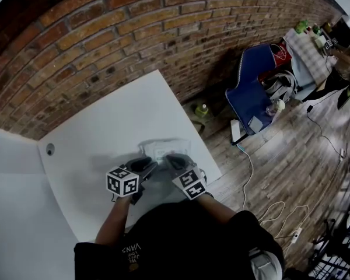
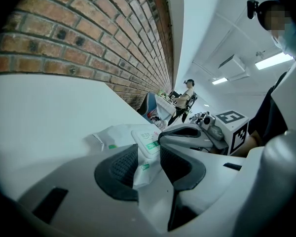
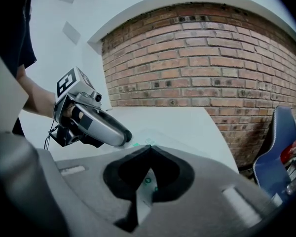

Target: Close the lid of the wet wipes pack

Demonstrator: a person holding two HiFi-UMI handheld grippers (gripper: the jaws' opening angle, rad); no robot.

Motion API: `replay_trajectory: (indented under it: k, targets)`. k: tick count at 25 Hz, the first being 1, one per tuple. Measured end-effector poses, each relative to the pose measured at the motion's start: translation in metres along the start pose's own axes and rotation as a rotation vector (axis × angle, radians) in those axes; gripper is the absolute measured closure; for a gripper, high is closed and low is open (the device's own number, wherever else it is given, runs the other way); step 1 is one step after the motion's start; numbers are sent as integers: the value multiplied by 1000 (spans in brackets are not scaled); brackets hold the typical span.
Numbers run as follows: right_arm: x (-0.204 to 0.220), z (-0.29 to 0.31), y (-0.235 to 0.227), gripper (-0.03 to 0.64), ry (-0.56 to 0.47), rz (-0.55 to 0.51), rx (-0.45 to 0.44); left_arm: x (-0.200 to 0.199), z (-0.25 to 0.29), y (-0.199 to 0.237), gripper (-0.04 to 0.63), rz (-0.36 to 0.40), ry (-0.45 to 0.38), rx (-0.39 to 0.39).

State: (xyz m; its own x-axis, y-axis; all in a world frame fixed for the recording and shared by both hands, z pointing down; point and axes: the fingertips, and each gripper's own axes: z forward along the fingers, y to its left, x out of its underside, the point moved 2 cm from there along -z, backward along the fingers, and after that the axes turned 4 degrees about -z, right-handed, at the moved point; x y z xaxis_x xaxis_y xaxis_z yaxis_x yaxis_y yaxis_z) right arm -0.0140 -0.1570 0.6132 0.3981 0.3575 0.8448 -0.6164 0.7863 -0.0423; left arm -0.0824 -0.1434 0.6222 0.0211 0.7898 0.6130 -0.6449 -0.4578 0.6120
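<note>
On the white table, we held the wet wipes pack flat, left gripper and right gripper each clamped on its near edge, likely steadying it for pressing the lid.

The wet wipes pack is crinkly plastic film, the table smooth matt.

The wet wipes pack is white with green print, the surface white, the brick wall red-brown, the chair at 2 o'clock blue.
</note>
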Motion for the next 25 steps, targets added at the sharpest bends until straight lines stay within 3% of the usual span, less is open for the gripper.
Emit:
replay_trajectory:
  k: [25]
  targets:
    - [6, 11, 3, 617, 146, -137, 63, 7, -10, 4, 445, 8, -45, 0]
